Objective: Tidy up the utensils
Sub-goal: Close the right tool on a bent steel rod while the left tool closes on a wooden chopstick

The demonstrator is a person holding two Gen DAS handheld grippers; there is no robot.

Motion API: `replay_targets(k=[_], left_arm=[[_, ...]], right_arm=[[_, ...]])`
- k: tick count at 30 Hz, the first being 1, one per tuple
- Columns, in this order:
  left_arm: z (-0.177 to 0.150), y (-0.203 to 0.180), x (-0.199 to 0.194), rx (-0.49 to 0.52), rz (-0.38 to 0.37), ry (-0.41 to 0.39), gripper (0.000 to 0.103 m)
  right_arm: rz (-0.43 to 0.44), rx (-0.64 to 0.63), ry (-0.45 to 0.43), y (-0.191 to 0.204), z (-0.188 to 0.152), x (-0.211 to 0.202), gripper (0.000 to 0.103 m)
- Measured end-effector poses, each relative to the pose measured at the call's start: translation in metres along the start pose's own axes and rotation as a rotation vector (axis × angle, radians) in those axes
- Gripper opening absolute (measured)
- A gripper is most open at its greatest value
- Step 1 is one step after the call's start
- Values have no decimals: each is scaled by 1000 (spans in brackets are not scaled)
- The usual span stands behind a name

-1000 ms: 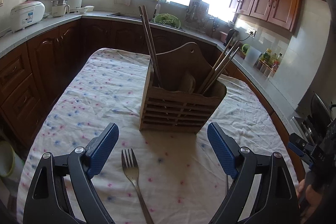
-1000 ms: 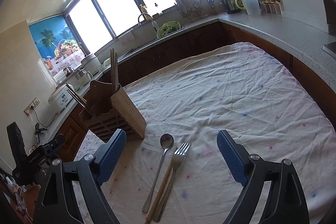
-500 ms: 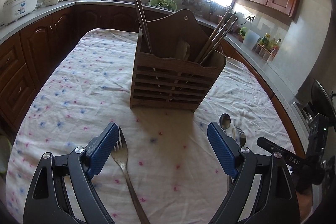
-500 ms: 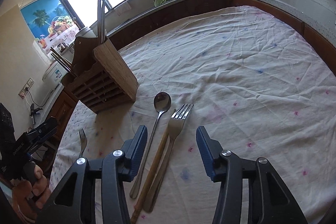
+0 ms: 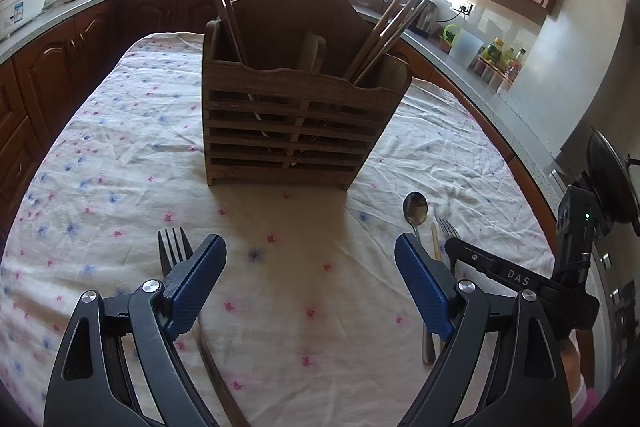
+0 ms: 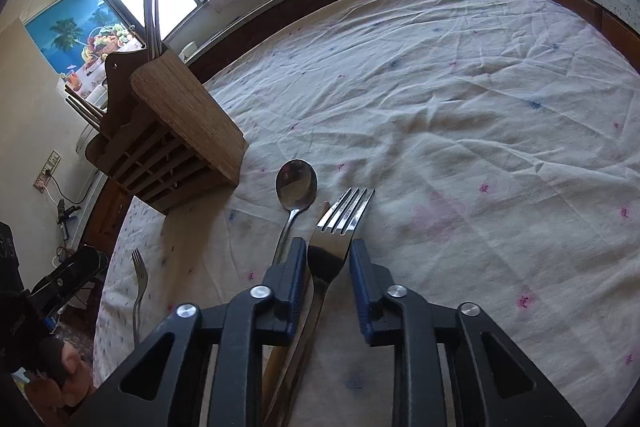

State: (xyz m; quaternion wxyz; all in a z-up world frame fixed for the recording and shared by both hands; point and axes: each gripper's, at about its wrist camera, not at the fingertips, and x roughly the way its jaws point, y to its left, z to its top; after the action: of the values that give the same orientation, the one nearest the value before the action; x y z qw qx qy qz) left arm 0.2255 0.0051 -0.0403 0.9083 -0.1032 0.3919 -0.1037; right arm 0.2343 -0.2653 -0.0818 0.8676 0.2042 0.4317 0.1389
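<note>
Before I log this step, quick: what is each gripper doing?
Left gripper: open, holding nothing.
Right gripper: jaws narrowed around the fork, not yet clamped.

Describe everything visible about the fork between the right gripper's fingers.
The shiny silver metal fork has four tines and a slim handle. It lies flat on the white flower-dotted tablecloth, tines pointing away from the camera. The right gripper straddles its neck, blue-padded fingers close on both sides; contact cannot be confirmed. A pale wooden chopstick runs along its left side, with a silver spoon beyond.
</note>
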Motion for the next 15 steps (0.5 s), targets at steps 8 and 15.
replay_targets(k=[8,15], left_arm=[[-1,-42,20,86,-78,61,88],[-5,-107,51,254,-127,137,65]], right_arm=[[1,11,-27,-13,-2,-21,3],[-33,55,-98,-43,-1,-63,2]])
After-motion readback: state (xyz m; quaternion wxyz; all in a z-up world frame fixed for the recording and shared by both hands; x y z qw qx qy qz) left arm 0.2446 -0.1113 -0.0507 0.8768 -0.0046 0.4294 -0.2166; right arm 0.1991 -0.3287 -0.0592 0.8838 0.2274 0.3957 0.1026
